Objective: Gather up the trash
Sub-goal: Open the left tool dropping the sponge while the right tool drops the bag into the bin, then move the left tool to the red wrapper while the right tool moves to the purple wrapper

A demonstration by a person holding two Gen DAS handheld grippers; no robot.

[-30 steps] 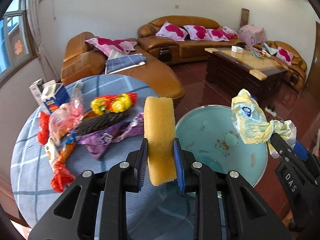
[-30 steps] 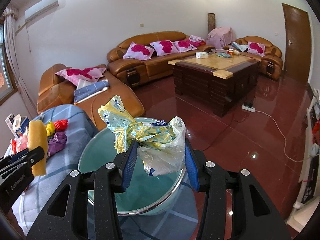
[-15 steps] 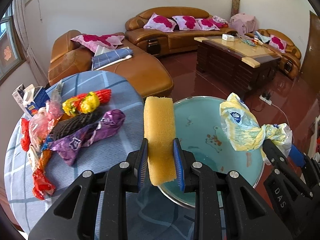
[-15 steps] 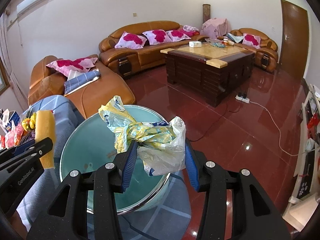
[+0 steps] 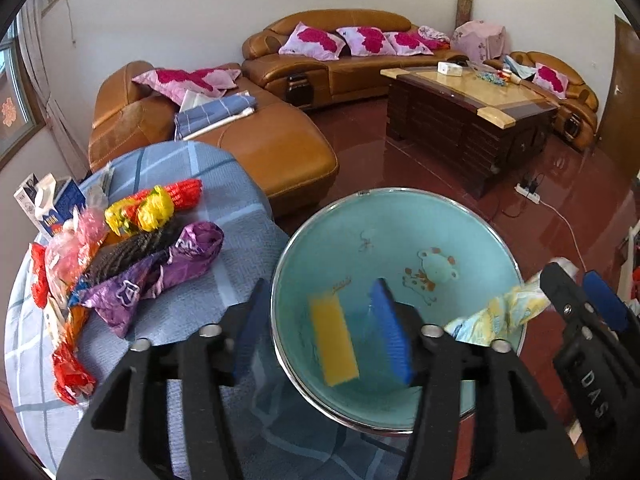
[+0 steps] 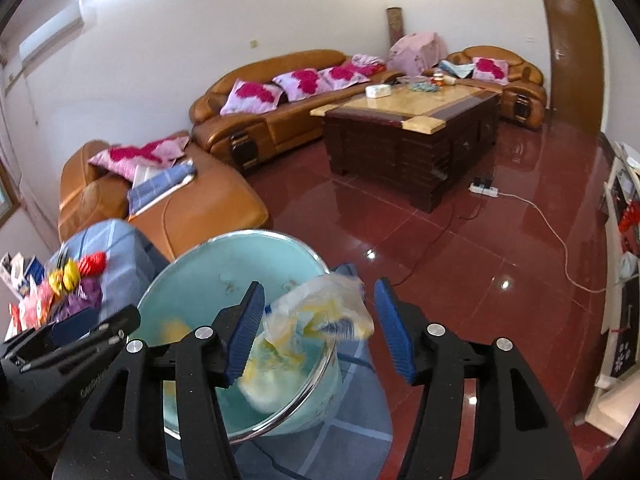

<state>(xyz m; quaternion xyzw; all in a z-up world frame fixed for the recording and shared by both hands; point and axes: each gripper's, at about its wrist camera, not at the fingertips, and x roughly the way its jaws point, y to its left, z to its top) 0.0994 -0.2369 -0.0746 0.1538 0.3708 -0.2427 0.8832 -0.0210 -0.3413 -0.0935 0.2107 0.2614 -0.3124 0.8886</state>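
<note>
A yellow sponge (image 5: 334, 342) drops free inside the teal metal-rimmed basin (image 5: 400, 192), between the widening jaws of my left gripper (image 5: 320, 284); no pad touches it. It is a yellow blur (image 6: 172, 328) in the right wrist view. My right gripper (image 6: 319, 284) is opening above the basin's (image 6: 240, 236) near rim. The crumpled yellow and white plastic bag (image 6: 320, 312) sags blurred between its blue pads, slipping down. In the left wrist view the bag (image 5: 496, 316) hangs by my right gripper (image 5: 580, 292). My left gripper (image 6: 72, 336) shows at the lower left.
Wrappers lie piled on the blue checked tablecloth (image 5: 224, 320): a purple one (image 5: 160, 272), a red and yellow one (image 5: 156, 206), a black net and a torn carton (image 5: 48, 204). Beyond are brown sofas, a dark coffee table (image 5: 468, 120) and a red floor with a power strip.
My left gripper moved over the basin, opened and let the sponge fall in. The right jaws widened and the bag, held upright before, now sags toward the basin.
</note>
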